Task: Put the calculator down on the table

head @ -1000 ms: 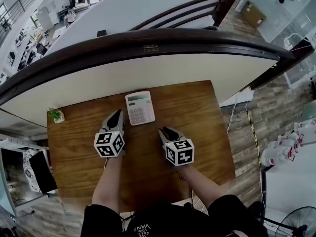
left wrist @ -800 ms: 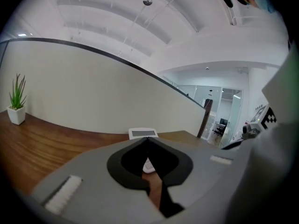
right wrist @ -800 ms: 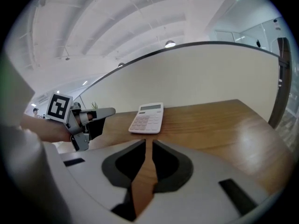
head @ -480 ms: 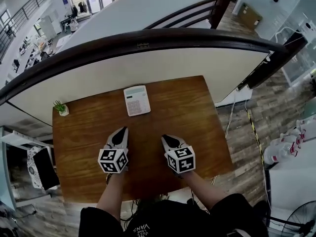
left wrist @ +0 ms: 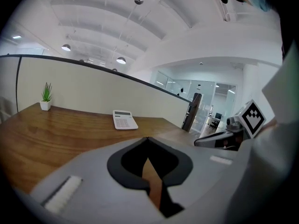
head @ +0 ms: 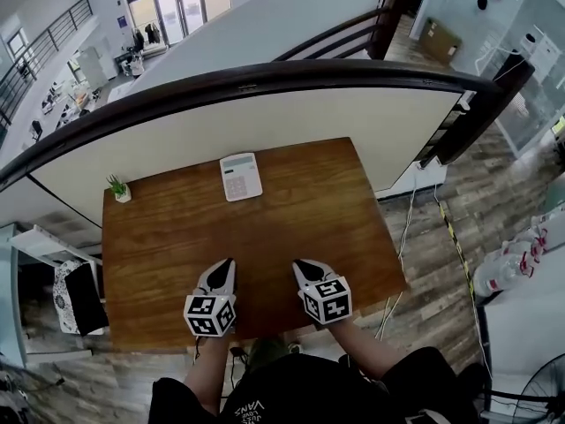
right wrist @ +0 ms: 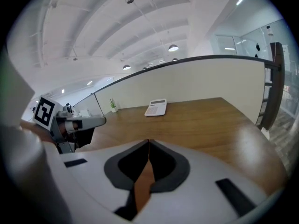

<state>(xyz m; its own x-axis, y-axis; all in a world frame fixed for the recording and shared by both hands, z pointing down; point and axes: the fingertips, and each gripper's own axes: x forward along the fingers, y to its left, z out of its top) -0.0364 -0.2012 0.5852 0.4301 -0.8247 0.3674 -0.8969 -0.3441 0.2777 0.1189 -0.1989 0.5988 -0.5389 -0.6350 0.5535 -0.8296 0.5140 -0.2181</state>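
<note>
The white calculator [head: 240, 176] lies flat near the far edge of the wooden table [head: 291, 210], with nothing touching it. It also shows far ahead in the left gripper view [left wrist: 124, 120] and in the right gripper view [right wrist: 156, 108]. My left gripper [head: 228, 261] hovers at the near edge, left of centre, its jaws [left wrist: 147, 138] shut and empty. My right gripper [head: 300, 263] is beside it to the right. Its jaws [right wrist: 148, 141] are closing, the tips meet, and nothing is between them. Both grippers point toward the calculator from well short of it.
A small potted plant [head: 119, 187] stands at the table's far left corner. A curved dark rail with a white panel [head: 265, 78] runs behind the table. A chair with a dark bag [head: 75, 299] stands on the floor to the left; cables [head: 410, 228] hang on the right.
Both grippers have drawn back from the calculator toward the near edge of the table. The calculator stays where it lay.
</note>
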